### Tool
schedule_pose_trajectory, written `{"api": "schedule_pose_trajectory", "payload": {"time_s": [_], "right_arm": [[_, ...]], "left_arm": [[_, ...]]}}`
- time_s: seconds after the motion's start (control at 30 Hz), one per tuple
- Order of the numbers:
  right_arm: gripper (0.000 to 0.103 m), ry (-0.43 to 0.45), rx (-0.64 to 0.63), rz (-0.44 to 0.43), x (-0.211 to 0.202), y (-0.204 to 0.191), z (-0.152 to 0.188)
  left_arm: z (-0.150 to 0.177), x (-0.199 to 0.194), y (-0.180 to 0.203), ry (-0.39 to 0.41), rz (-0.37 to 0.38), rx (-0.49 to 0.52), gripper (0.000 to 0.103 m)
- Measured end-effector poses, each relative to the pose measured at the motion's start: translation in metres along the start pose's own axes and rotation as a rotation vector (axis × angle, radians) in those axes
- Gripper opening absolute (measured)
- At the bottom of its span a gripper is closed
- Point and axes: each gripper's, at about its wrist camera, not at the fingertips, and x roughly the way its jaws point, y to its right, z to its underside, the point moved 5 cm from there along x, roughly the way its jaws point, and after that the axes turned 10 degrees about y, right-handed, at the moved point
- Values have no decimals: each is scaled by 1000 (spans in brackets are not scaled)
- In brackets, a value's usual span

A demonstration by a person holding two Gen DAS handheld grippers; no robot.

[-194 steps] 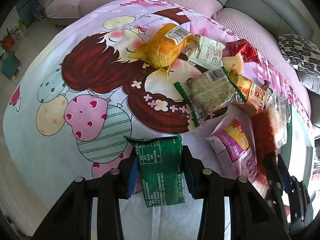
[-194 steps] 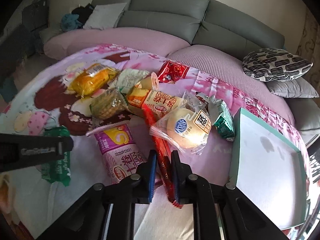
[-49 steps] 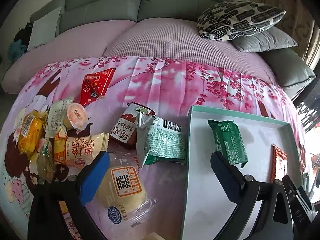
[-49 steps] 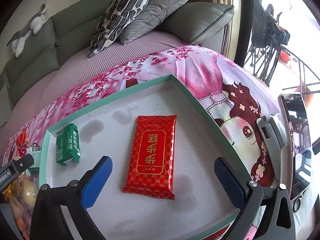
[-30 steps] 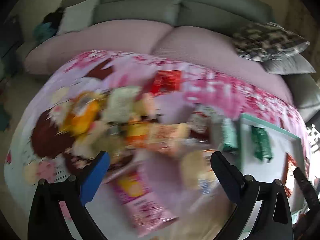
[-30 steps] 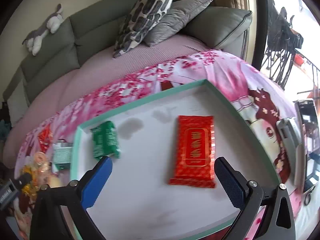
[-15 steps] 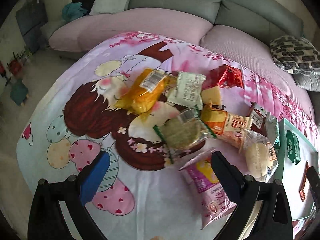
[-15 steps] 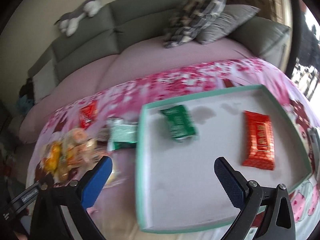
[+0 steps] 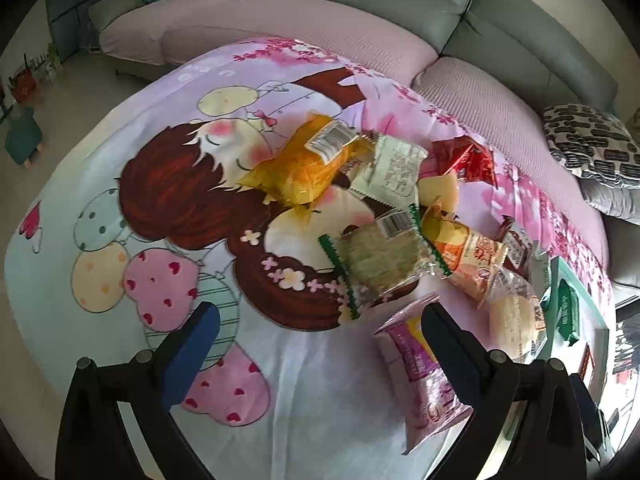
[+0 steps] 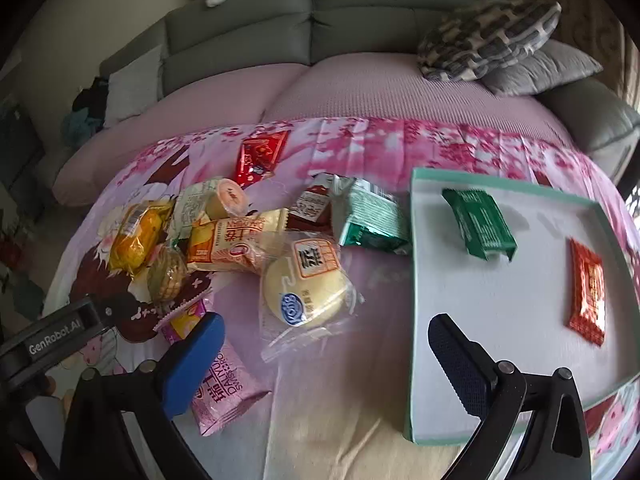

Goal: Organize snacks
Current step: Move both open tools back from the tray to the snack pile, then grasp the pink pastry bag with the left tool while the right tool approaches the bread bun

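Observation:
A pile of snack packets lies on a cartoon-print blanket. The left wrist view has a yellow bag (image 9: 308,164), a round cracker pack (image 9: 384,258) and a pink packet (image 9: 420,368). My left gripper (image 9: 318,320) is open above the blanket, empty, its right finger over the pink packet. In the right wrist view a teal-rimmed tray (image 10: 412,280) holds a green packet (image 10: 480,224) and a red packet (image 10: 588,292). My right gripper (image 10: 324,328) is open and empty, just in front of a wrapped bun (image 10: 308,284), its right finger over the tray.
A grey sofa with a pink cover (image 10: 360,92) and patterned cushions (image 10: 488,36) runs behind the blanket. A green-white packet (image 10: 372,220) lies against the tray's left rim. The left gripper's body (image 10: 60,336) shows at the left. Bare floor (image 9: 80,92) lies beyond the blanket's left edge.
Both grippers stay open and empty. The left view has closed in on the snack pile. The right view has swung left from the tray toward the bun and the pile.

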Motion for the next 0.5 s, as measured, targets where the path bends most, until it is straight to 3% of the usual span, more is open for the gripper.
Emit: {"api": "schedule_pose_trajectory", "payload": {"time_s": [0.17, 0.3, 0.5], "right_arm": [[100, 9, -1, -9, 8, 3, -2], [96, 42, -8, -10, 11, 6, -10], [89, 26, -16, -29, 22, 8, -8]], "left_arm": [[7, 8, 13, -44, 63, -2, 101], [11, 13, 18, -86, 149, -76, 101], [10, 13, 25, -65, 135, -44, 101]]}}
